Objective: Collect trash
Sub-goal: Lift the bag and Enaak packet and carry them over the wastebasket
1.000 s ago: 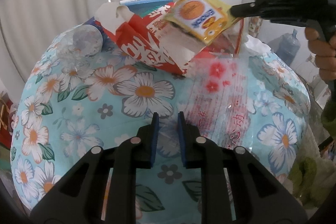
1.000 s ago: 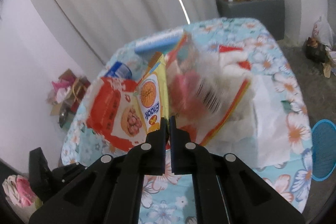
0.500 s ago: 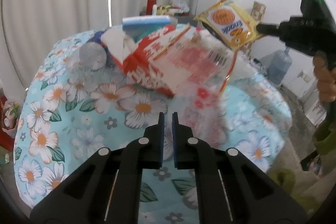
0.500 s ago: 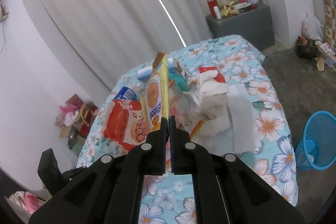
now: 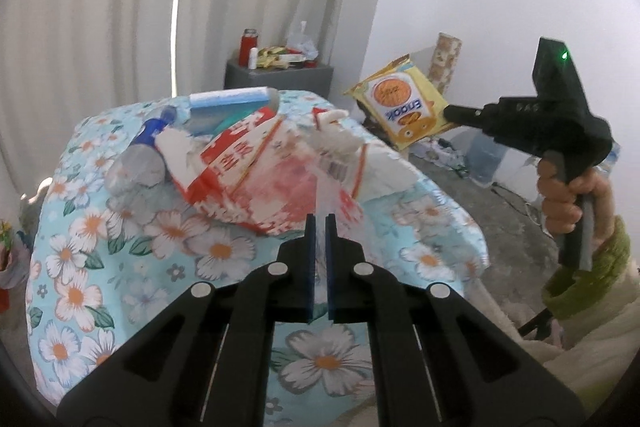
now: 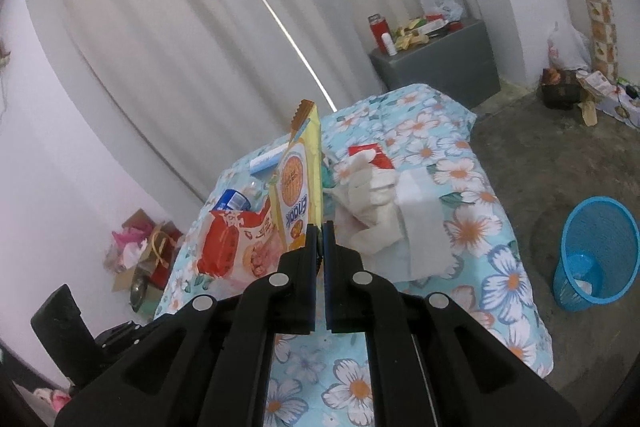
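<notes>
White curtains hang behind a grey cabinet.

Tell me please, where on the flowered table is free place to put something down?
Free: the near end of the floral cloth, in front of the trash pile, and its far end, between the red box and the grey cabinet. Crowded: the middle, from the red bag to the white paper.
</notes>
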Demonstrator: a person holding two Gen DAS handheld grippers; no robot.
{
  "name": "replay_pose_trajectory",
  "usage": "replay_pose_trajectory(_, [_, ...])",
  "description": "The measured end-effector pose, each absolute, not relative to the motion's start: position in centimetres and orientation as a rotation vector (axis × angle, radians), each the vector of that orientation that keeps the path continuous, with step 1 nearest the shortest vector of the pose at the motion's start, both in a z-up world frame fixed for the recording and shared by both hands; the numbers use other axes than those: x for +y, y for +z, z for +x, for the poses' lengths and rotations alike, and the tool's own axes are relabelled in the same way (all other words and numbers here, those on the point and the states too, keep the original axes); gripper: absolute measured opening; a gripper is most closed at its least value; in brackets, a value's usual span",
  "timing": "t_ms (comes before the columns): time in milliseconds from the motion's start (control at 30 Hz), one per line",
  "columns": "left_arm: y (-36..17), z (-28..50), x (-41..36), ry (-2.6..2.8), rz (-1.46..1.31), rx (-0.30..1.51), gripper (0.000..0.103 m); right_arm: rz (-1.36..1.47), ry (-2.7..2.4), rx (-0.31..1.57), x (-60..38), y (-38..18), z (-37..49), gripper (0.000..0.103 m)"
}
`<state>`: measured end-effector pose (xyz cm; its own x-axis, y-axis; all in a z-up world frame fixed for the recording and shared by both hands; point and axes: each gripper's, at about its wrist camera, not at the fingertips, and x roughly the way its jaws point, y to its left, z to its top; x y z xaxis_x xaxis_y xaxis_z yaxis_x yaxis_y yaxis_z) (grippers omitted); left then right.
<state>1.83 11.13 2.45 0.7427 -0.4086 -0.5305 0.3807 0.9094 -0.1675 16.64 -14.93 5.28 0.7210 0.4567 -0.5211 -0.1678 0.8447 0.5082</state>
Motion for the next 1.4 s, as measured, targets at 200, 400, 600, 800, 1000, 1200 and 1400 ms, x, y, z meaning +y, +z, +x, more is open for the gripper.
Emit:
replay_pose_trajectory(200, [4.0,0.9,10.4,-0.478,-0.070,0.565,0.002,0.475,0.347,0.659,-16.3,5.4,15.8,0.003])
replay_pose_trajectory(400, [5.5,0.9,9.4,-0.535,-0.087,0.537,0.002,0.501,0.332,0.630,-18.0,5.7,15.2,0.003])
replay_pose_trajectory(600, [7.0,2.4,6.9,-0.607,-0.102,0.510,0.002,0.536,0.292,0.593,-20.7,5.8,14.2,0.003])
replay_pose_trajectory(800, [8.0,6.4,1.7,-0.687,-0.054,0.501,0.002,0.587,0.207,0.555,-25.3,5.2,12.6,0.003])
replay_pose_trajectory(1000, [7.9,12.2,-6.1,-0.781,0.008,0.575,0.002,0.625,0.033,0.526,-31.4,3.7,10.9,0.003])
replay_pose_trajectory(1200, [6.3,18.9,-17.6,-0.899,0.095,0.708,0.002,0.653,-0.208,0.546,-37.8,0.2,10.0,0.003])
replay_pose_trajectory(1400, [1.1,24.6,-30.5,-0.965,0.226,0.871,0.002,0.725,-0.376,0.633,-43.6,-6.0,11.4,0.003])
